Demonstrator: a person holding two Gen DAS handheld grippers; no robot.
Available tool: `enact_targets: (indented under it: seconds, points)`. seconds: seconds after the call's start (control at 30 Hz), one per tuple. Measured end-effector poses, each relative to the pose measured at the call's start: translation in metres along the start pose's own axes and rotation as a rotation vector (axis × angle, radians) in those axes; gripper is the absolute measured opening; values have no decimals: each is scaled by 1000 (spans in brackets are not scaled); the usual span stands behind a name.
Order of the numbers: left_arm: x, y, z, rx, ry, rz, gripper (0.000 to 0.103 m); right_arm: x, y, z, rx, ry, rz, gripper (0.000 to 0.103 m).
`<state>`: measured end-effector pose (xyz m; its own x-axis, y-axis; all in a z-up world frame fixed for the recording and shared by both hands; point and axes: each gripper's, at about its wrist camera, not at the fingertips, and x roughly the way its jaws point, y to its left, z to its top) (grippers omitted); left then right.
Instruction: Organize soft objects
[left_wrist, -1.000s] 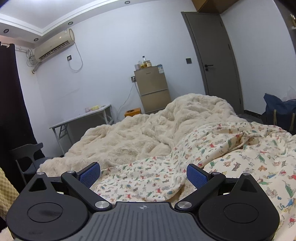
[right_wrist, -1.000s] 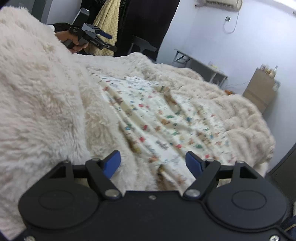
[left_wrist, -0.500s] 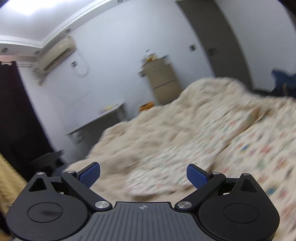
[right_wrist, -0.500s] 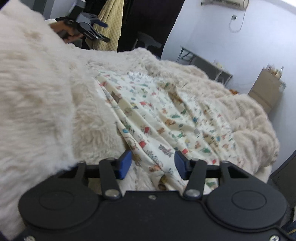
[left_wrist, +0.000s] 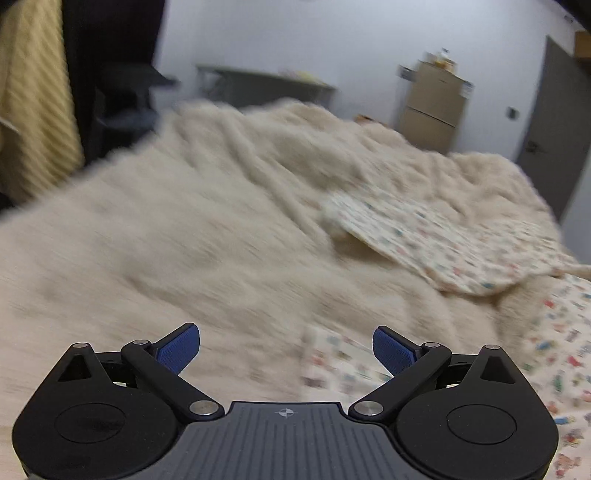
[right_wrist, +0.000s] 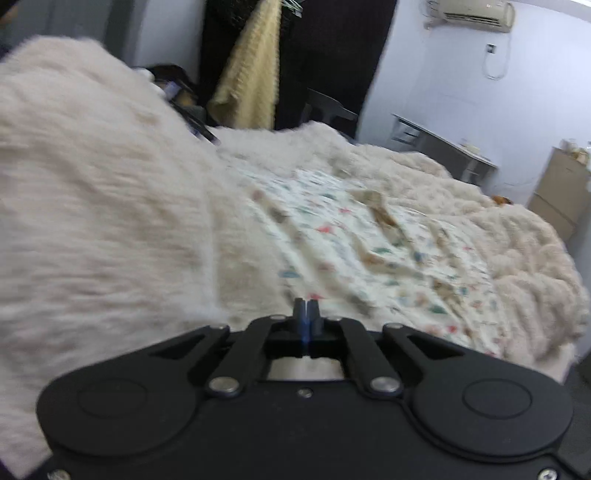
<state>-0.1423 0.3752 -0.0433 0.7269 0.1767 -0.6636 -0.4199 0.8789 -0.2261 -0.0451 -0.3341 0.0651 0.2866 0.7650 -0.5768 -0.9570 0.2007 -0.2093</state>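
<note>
A cream fluffy blanket (left_wrist: 184, 240) with a cartoon-print lining (left_wrist: 443, 251) lies rumpled across the bed. My left gripper (left_wrist: 286, 341) hovers open just above the fluffy side, with a strip of print below its right finger and nothing between its fingers. In the right wrist view the fluffy side (right_wrist: 92, 221) rises in a big fold on the left, with the print lining (right_wrist: 351, 229) spread ahead. My right gripper (right_wrist: 306, 306) is shut, its pads pressed together where the blanket's edge meets them. Both views are motion-blurred.
A yellow towel (right_wrist: 251, 74) hangs by a dark curtain beyond the bed. A dark chair (left_wrist: 125, 99), a grey table (left_wrist: 258, 85), a tan cabinet (left_wrist: 432, 107) and a grey door (left_wrist: 554, 122) stand along the far walls.
My right gripper has gone from wide open to shut at the blanket's edge. My left gripper stayed open and swung left and down, from the print lining to the fluffy side.
</note>
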Motion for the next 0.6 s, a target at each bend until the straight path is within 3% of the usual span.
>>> enact_targets:
  seconds: [0.07, 0.1, 0.13, 0.17, 0.23, 0.3, 0.33, 0.47, 0.53, 0.57, 0.6]
  points:
    - [19, -7, -6, 21, 40, 9, 97, 2, -1, 1, 0, 15, -10, 0]
    - [37, -8, -8, 22, 83, 27, 89, 3, -3, 2, 5, 21, -25, 4]
    - [48, -7, -10, 18, 109, 36, 72, 3, -5, 2, 12, 22, -39, 14]
    - [66, -7, -13, 10, 145, 26, 62, 1, -8, 3, 26, 2, -54, 21]
    - [75, -6, -17, 32, 157, 29, 28, -7, -17, 1, 70, -62, -94, 55]
    - [76, -12, -13, 98, 132, 75, 6, -12, -26, -1, 112, -111, -125, 57]
    - [75, -13, -11, 115, 121, 94, 2, -12, -28, -1, 120, -119, -129, 57]
    - [61, -15, 28, 238, 14, 338, 1, -8, -28, 1, 107, -124, -128, 57]
    - [61, -7, 48, 268, -44, 528, 0, -4, -26, 2, 94, -124, -129, 57]
    - [67, -4, 54, 305, -35, 634, 0, -2, -26, 3, 91, -125, -127, 57]
    - [74, 2, 59, 339, -1, 691, 0, 1, -25, 3, 89, -126, -125, 57]
